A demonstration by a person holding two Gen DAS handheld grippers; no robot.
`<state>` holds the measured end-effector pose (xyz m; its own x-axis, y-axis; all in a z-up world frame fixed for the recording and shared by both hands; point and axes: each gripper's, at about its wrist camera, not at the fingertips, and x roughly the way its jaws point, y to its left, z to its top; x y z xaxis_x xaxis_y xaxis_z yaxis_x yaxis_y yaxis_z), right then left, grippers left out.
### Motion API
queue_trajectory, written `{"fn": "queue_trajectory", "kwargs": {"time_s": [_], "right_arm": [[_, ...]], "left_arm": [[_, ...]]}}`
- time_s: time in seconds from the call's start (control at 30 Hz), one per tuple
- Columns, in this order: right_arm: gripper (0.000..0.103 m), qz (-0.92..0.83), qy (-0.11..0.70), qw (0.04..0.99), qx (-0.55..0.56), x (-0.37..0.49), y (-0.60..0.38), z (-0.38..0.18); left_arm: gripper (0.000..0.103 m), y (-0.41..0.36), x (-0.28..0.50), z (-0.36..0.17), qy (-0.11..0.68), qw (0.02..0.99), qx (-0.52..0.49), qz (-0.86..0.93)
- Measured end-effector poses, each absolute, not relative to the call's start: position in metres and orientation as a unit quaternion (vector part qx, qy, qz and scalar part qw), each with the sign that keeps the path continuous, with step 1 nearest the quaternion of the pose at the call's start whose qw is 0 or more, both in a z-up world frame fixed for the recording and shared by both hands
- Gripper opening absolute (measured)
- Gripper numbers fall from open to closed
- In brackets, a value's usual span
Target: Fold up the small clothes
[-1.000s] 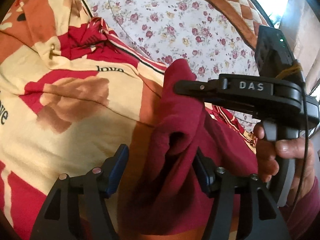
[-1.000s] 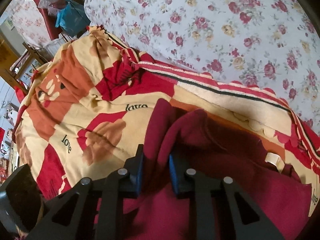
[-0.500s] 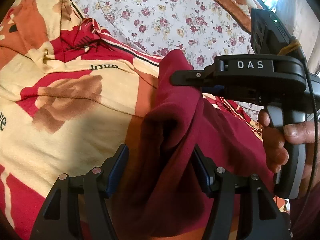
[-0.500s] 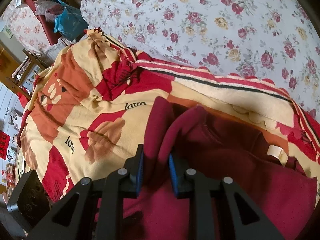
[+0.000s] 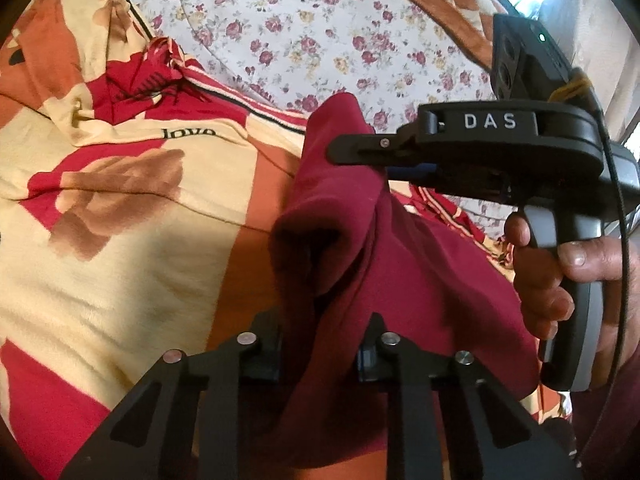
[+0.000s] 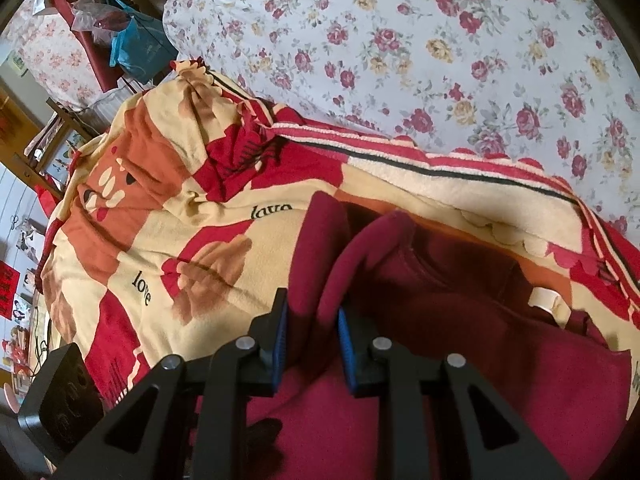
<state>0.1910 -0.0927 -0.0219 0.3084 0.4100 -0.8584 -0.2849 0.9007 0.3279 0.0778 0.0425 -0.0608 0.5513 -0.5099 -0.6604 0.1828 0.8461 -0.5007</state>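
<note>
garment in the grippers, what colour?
Plain dark red garment; right wrist view shows it best.

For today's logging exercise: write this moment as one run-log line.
task: fold small clothes | left gripper: shut on maroon garment | right gripper: shut on maroon garment | surface: patterned blanket | fold: not yet done

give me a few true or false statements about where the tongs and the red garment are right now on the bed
1. The right tongs are shut on the dark red garment. True.
2. The left tongs grip a blue towel. False: they have closed on the same dark red garment.
3. The garment lies over a patterned blanket printed with the word love. True.
4. The floral sheet is plain white. False: it is covered in small roses.
5. A white label shows on the garment in the right wrist view. True.
</note>
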Motion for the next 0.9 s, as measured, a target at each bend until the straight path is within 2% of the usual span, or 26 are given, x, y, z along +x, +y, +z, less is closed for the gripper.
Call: {"fn": "queue_trajectory", "kwargs": {"time_s": [0.13, 0.33, 0.9], "right_arm": [[0.022, 0.218, 0.541, 0.809, 0.065, 0.186, -0.101, -0.011], [0.021, 0.223, 0.528, 0.817, 0.066, 0.175, -0.114, 0.012], [0.021, 0.195, 0.497, 0.842, 0.07, 0.138, -0.177, 0.065]], "left_arm": [[0.0, 0.042, 0.071, -0.051, 0.422, 0.86, -0.205, -0.199], [0.0, 0.021, 0.06, -0.03, 0.41, 0.876, -0.158, -0.199], [0.0, -0.033, 0.032, 0.002, 0.403, 0.882, -0.105, -0.219]]}}
